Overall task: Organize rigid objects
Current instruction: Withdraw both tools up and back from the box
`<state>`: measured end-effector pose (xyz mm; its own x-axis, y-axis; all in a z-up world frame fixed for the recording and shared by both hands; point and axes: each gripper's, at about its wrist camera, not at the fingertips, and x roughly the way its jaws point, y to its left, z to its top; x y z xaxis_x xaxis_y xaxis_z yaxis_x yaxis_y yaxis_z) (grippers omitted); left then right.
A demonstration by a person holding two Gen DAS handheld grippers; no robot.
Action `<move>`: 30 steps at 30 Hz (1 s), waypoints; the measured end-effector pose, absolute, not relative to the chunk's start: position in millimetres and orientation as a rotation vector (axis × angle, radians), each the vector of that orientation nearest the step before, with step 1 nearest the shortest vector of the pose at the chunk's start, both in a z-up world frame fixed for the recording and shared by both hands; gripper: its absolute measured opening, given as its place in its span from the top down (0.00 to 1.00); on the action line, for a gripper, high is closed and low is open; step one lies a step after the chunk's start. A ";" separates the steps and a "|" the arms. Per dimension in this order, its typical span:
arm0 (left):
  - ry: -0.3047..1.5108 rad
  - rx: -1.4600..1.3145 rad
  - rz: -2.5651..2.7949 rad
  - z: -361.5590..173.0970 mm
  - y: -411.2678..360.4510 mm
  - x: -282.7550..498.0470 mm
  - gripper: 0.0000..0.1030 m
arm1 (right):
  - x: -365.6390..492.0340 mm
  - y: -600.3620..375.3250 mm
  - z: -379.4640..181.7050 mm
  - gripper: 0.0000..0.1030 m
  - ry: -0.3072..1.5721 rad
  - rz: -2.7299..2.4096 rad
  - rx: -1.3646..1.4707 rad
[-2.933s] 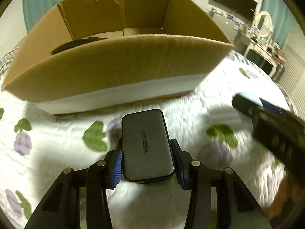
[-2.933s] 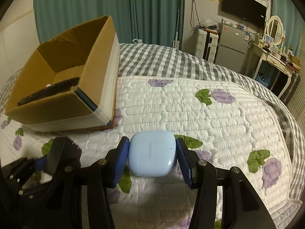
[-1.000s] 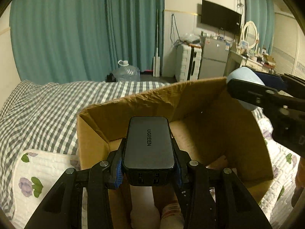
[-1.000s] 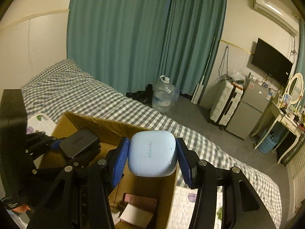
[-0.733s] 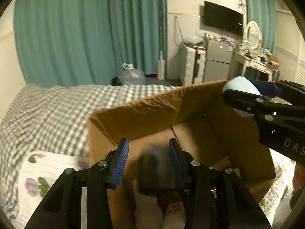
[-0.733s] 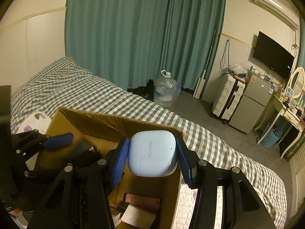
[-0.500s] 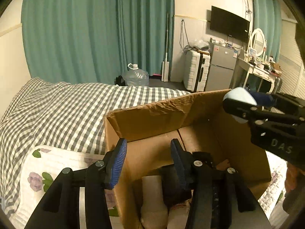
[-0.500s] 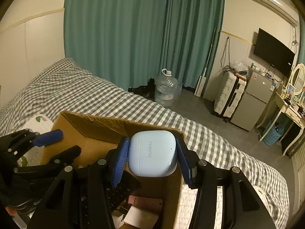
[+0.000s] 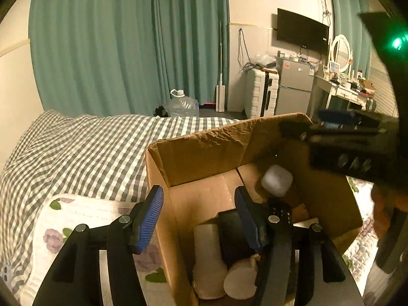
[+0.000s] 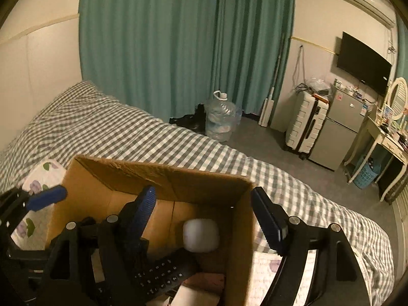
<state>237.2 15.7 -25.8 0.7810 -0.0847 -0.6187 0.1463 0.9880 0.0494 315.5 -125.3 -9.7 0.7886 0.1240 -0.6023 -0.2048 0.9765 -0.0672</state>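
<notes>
both the left hand-held gripper [image 9: 199, 216] and right hand-held gripper [image 10: 206, 219] gape wide, empty, over the cardboard box [image 10: 163, 176]; pale earbud case [image 10: 201, 234] (blurred) at lower centre inside.

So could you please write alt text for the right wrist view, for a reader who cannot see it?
The open right gripper hangs over a cardboard box on a checked bed, with a pale earbud case blurred inside the box. A black remote lies in the box; the left gripper shows at left.

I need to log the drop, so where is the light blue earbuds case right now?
The earbuds case is inside the cardboard box, blurred, between the open right hand-held gripper fingers in its view, just above the black remote.
</notes>
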 end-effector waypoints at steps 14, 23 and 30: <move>0.460 0.041 -0.115 89.3 20.7 154.5 0.33 | 201.5 -151.3 107.5 0.16 0.450 0.098 -0.115; 0.372 0.052 -0.066 130.5 33.6 95.6 0.31 | 115.0 -162.4 126.5 0.00 0.384 0.064 -0.130; 0.357 0.033 -0.022 108.1 40.4 57.6 0.31 | 77.7 -161.9 112.7 0.00 0.346 0.076 -0.093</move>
